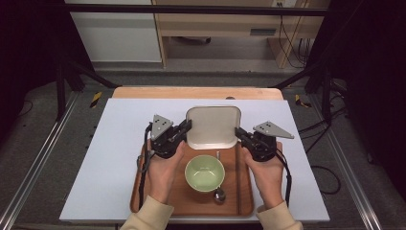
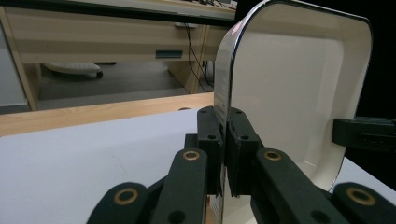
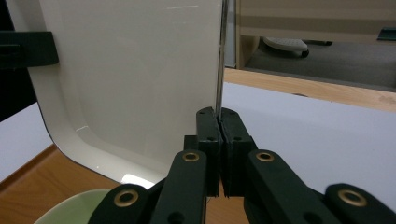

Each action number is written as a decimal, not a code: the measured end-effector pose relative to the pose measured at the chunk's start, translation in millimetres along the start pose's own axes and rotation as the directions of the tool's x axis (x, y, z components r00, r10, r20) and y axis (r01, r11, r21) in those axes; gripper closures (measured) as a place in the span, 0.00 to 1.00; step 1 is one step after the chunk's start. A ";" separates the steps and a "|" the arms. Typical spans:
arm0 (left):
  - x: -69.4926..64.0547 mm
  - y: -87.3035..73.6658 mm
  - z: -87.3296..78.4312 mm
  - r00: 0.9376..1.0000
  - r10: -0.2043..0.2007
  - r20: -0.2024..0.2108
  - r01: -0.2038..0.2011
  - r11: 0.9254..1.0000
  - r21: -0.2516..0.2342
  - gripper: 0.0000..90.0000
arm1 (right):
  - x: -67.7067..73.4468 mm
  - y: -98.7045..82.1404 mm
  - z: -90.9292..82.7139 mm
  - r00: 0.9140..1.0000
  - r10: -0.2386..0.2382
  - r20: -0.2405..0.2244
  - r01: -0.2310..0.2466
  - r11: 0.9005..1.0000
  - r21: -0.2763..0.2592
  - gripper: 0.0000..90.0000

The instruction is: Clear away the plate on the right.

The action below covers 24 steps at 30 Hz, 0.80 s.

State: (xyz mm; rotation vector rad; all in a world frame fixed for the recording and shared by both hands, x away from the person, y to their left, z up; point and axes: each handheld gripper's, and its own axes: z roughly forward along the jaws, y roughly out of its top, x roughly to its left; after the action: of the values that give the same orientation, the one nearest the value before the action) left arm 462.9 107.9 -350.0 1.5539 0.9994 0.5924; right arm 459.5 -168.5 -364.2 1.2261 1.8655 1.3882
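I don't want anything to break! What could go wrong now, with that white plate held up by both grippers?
1. The white plate is pinched only at its thin side rims by the left gripper and right gripper; it might slip.
2. The green bowl and spoon on the wooden tray sit just beside it; a dropped plate could hit them.

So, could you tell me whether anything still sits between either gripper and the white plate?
Nothing visible does. The left gripper and the right gripper are each shut on opposite rims of the white plate, above the wooden tray.
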 end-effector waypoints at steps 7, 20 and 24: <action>5.1 2.9 -1.6 1.000 0.014 -0.018 -0.014 1.000 -0.006 0.95 | -3.3 -3.0 0.3 0.999 -0.023 -0.038 0.022 0.999 -0.027 0.85; 18.2 4.7 5.8 0.999 -0.002 -0.037 0.002 1.000 -0.003 0.95 | -26.3 -12.0 -6.4 0.999 -0.043 0.010 0.043 0.997 -0.061 0.49; 19.9 8.1 2.7 0.999 -0.018 -0.036 0.018 1.000 -0.016 0.95 | -35.0 -15.4 -11.2 0.996 -0.065 0.058 0.070 0.993 -0.091 0.38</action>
State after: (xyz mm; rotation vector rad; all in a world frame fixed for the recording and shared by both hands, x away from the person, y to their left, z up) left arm 477.5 123.4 -345.8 1.5233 1.0321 0.6162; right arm 461.1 -205.7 -378.6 1.1339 1.7685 1.3751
